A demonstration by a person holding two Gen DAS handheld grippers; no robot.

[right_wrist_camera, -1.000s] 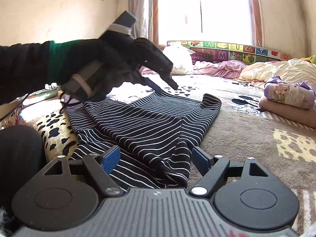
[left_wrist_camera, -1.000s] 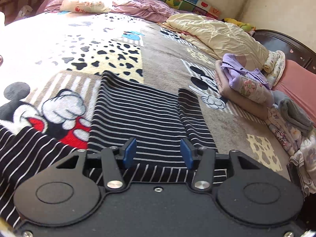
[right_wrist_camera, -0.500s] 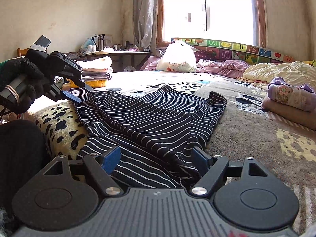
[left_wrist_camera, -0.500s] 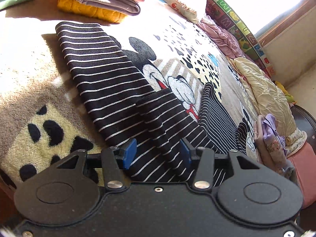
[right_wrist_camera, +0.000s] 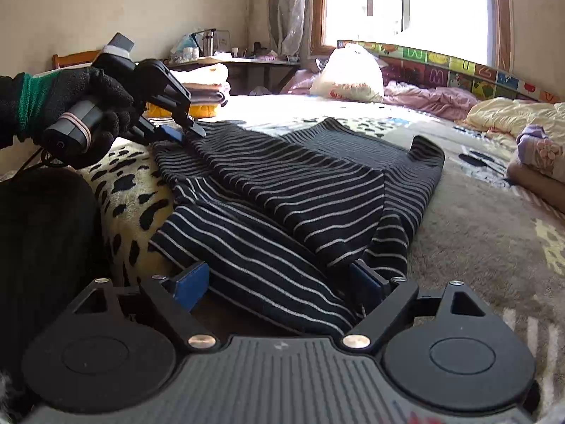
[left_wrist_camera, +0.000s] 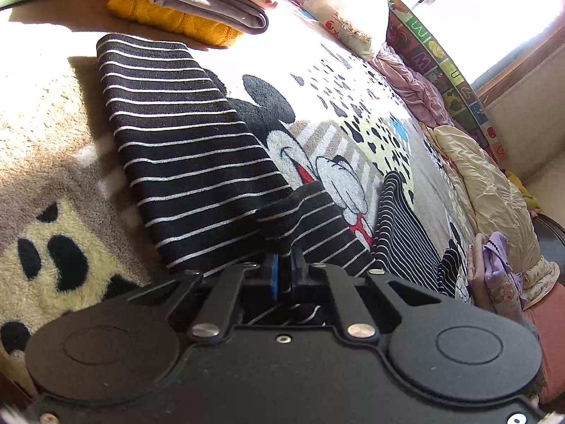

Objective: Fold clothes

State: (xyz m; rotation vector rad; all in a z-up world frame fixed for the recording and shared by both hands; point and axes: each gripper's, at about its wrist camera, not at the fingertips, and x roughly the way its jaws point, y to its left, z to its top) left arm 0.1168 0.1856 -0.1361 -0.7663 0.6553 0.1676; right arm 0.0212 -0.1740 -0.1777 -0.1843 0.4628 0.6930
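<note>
Left claw — pinching striped garment fold

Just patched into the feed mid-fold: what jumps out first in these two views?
The black striped garment sprawls half-folded across the cartoon-print blanket in the middle of the bed. The left gripper, held in a black-gloved hand, is pinched shut on the garment's near-left edge, while the right gripper straddles the near hem with jaws wide. A stack of folded clothes sits beyond.
</note>
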